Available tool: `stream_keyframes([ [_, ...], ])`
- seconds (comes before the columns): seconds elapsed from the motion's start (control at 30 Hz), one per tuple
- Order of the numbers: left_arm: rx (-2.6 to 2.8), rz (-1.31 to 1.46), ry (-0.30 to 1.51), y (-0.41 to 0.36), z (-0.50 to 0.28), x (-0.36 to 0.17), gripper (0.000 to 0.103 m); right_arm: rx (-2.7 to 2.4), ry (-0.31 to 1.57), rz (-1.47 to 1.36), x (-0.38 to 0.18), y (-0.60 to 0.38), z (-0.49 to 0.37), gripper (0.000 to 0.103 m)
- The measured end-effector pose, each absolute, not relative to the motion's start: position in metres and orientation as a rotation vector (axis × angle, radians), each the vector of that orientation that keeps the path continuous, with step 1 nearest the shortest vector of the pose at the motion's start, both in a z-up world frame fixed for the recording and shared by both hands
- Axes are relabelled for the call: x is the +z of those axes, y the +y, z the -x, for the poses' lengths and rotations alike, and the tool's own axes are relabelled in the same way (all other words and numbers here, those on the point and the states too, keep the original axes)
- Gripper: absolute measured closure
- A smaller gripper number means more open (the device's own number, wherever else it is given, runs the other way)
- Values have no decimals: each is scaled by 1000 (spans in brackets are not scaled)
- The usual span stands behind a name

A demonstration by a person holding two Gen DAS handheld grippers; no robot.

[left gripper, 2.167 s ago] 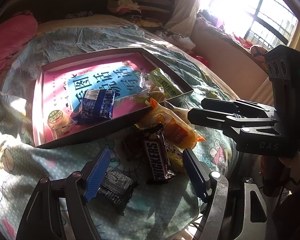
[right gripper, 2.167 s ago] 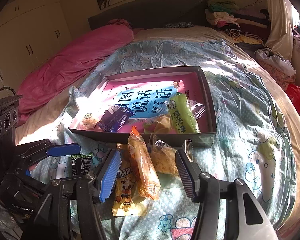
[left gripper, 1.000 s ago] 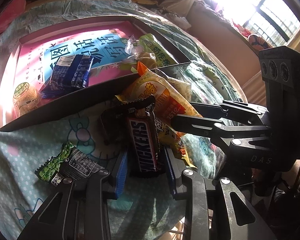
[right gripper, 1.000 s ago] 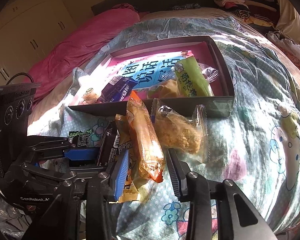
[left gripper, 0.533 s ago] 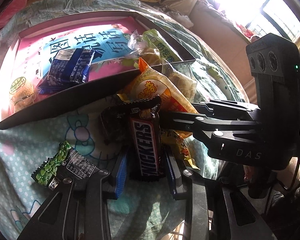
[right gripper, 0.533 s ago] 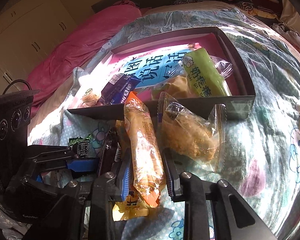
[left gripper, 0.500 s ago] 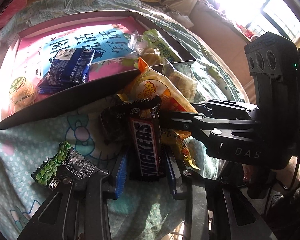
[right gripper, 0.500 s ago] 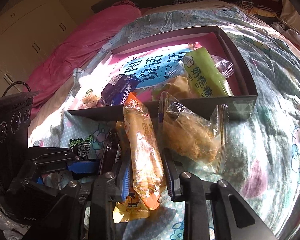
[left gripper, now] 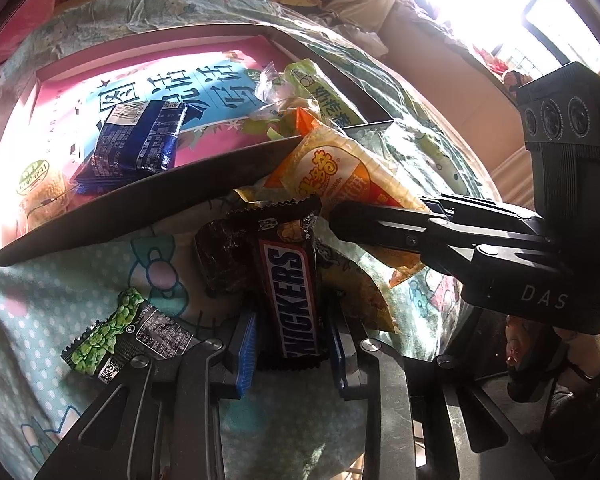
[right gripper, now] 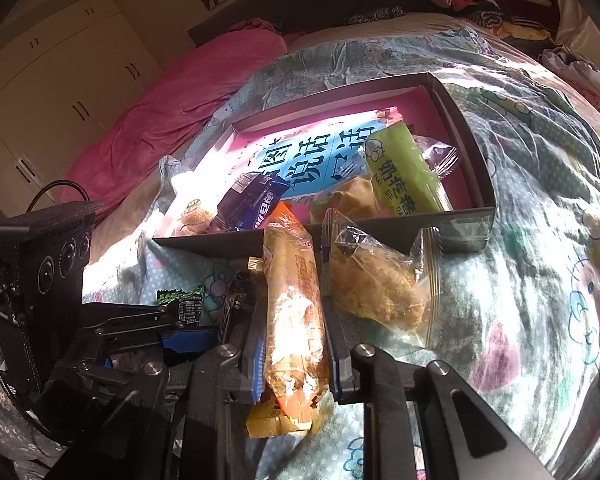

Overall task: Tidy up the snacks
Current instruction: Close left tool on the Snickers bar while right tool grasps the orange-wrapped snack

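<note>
My left gripper [left gripper: 290, 332] is shut on a Snickers bar [left gripper: 294, 292] that lies on the bedspread just before the grey box [left gripper: 140, 196]. My right gripper [right gripper: 294, 356] is shut on a long orange snack packet [right gripper: 294, 300], which also shows in the left wrist view [left gripper: 340, 176]; its tip leans on the box's near wall [right gripper: 380, 236]. Inside the box lie a blue biscuit pack [left gripper: 140, 140], a green packet [right gripper: 404, 172] and a small round cake [left gripper: 36, 184].
A clear bag with a crumbly pastry [right gripper: 376, 284] lies right of the orange packet. A green-edged black sachet [left gripper: 128, 332] and a dark wrapped snack [left gripper: 220, 256] lie left of the Snickers. A pink quilt [right gripper: 172, 108] lies at the far left of the bed.
Both grippers moved down and forward to the snacks and shut, the left on the Snickers bar, the right on the orange packet. In the last half second little has moved.
</note>
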State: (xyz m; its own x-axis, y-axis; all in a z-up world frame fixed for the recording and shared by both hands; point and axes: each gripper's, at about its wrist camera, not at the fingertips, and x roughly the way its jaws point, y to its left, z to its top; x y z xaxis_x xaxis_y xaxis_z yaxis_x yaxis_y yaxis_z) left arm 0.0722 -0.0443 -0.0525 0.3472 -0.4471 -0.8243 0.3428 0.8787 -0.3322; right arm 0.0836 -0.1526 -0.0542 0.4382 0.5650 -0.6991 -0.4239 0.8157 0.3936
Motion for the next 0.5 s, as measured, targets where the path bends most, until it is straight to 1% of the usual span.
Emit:
stream_keyframes([
  [0.5, -533, 145, 1025, -31, -65, -29, 73, 601, 894, -189, -40, -161, -77, 79],
])
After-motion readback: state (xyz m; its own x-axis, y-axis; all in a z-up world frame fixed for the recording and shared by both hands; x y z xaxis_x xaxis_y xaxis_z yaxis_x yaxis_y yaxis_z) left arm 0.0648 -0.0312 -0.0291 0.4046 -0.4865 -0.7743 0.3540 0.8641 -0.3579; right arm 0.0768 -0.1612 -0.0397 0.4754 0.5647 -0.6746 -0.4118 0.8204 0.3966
